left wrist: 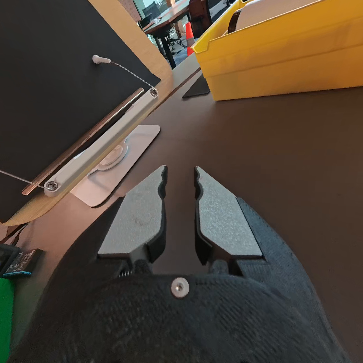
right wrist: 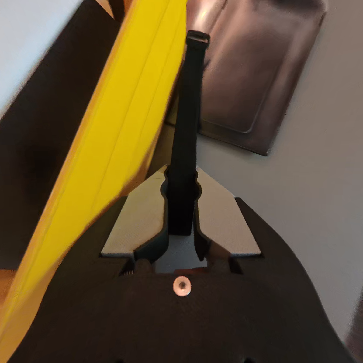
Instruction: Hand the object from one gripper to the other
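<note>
gripping a black strap (right wrist: 184, 121) in my right claw (right wrist: 181, 172), yellow bin (right wrist: 117, 117) just beside; my left claw (left wrist: 180, 170) gapes empty near a monitor stand (left wrist: 125, 149).

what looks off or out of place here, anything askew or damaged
Nothing stands out. The right gripper holds a long black strap with a buckle end beside the yellow plastic bin; the left gripper is open and empty.

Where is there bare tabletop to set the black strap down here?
Free: the dark tabletop ahead of the open left gripper, between the silver stand base and the yellow bin. Crowded: the left edge, by the stand. The right gripper holds the black strap beside the bin.
</note>
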A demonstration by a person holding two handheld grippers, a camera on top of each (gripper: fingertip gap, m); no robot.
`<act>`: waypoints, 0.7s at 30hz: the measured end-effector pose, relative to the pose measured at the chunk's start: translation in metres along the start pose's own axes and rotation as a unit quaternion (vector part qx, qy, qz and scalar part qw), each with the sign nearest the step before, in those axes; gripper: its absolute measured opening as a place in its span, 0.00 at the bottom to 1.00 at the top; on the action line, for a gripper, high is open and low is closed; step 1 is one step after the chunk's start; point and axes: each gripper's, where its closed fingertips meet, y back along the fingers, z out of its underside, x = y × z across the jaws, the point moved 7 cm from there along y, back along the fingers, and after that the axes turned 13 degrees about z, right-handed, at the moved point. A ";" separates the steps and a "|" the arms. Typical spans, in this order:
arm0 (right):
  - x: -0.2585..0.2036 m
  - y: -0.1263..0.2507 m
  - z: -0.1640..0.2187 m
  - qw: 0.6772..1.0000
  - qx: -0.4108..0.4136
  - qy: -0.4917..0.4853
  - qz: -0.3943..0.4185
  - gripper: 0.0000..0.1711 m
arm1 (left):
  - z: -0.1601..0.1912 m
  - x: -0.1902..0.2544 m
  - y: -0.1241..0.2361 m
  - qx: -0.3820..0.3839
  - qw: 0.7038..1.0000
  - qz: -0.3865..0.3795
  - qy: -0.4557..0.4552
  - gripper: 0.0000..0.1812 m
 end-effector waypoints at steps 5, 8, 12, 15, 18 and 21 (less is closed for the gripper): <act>0.028 0.038 -0.011 0.990 0.112 -0.090 -0.004 0.07 | -0.002 -0.003 0.005 0.024 1.000 0.002 0.018 0.12; 0.060 0.061 -0.002 0.978 0.153 -0.126 0.069 0.07 | -0.003 -0.004 0.009 0.043 0.999 0.003 0.027 0.11; 0.095 0.101 0.013 0.932 0.241 -0.185 0.200 0.07 | -0.003 -0.004 0.013 0.062 0.997 0.017 0.032 0.10; 0.113 0.135 0.030 0.874 0.275 -0.182 0.356 0.07 | -0.004 0.003 0.010 0.060 0.997 0.040 0.005 0.08; 0.113 0.159 0.039 0.835 0.315 -0.184 0.412 0.08 | -0.006 0.012 0.004 0.053 0.996 0.074 -0.027 0.11; 0.101 0.177 0.043 0.797 0.356 -0.176 0.455 0.07 | -0.010 0.015 0.002 0.076 0.991 0.106 -0.027 0.10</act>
